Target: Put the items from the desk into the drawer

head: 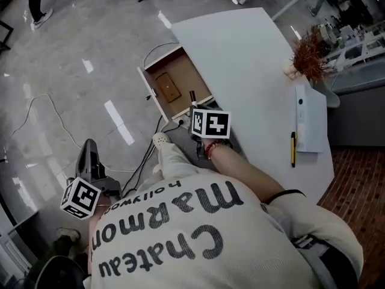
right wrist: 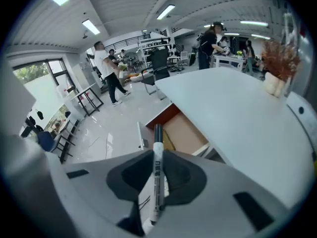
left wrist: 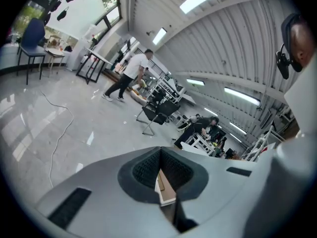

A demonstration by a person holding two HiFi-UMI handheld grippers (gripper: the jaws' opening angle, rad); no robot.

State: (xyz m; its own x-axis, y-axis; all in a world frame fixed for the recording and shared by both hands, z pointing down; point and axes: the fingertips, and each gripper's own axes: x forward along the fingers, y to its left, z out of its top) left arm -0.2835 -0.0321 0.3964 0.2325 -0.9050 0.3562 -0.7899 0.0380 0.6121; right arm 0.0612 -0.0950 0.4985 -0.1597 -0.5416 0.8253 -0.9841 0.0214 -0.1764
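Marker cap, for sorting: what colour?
Black cap on the marker; right gripper view shows it best.

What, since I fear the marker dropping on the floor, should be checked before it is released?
1. Marker clamped in right gripper: ok.
2. Drawer open: ok.
3. Bare floor space beside the brown flat item inside: ok.
4. Marker fully above the drawer opening: cannot tell; its tip shows near the edge.
5. Left gripper shut, empty, off to the side: ok.
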